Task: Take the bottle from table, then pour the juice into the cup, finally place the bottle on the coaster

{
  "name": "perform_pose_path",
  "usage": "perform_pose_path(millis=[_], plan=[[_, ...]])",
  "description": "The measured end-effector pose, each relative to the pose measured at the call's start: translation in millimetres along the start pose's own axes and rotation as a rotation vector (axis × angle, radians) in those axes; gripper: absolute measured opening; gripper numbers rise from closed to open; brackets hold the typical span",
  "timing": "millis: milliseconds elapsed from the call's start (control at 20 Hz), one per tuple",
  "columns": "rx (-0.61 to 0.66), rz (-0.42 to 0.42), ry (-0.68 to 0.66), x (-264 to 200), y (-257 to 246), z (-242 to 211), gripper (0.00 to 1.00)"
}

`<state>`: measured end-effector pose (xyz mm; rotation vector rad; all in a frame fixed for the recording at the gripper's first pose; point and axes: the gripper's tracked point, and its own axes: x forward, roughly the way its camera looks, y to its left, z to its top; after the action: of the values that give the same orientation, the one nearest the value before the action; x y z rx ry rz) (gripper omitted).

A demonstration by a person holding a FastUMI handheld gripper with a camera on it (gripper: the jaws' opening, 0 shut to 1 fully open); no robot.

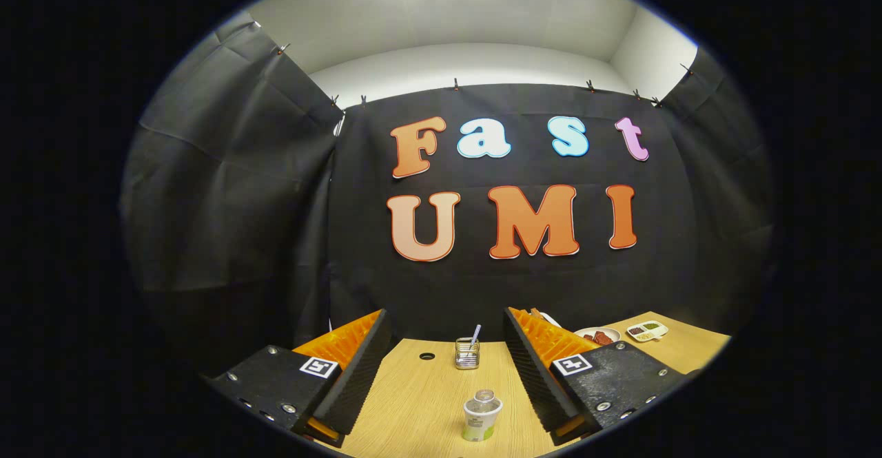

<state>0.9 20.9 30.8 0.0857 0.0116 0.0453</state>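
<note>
I have the gripper [441, 368] held above the wooden table [413, 410] with its fingers spread wide apart and nothing between them. The bottle [481, 415] stands upright on the table, low between the two fingers and a little nearer the right one, touching neither. It looks like a small, squat plastic bottle with a pale body, a green band near its base and a narrower neck with a clear cap; I cannot tell how full it is. I judge it light and fairly stiff but smooth, so it could slip or tip if I nudge it with one finger before the other. I would close on the widest part of the body, below the shoulder, with even pressure, not on the cap. Beyond it, further along the table, stands a clear cup [467, 352] with a straw [475, 336] in it, and off past the right finger sit two small dishes [620, 335] of food.
</note>
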Motion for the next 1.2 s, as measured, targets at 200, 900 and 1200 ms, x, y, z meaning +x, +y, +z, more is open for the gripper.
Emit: perform_pose_path(millis=[200,900,1200], plan=[[-0.003,-0.001,-0.013,-2.5,0.8,3.7,0.97],[-0.06,-0.056,-0.004,-4.1,-5.4,-19.0,0.97],[-0.103,-0.124,-0.018,-5.0,-18.1,-49.3,0.94]])
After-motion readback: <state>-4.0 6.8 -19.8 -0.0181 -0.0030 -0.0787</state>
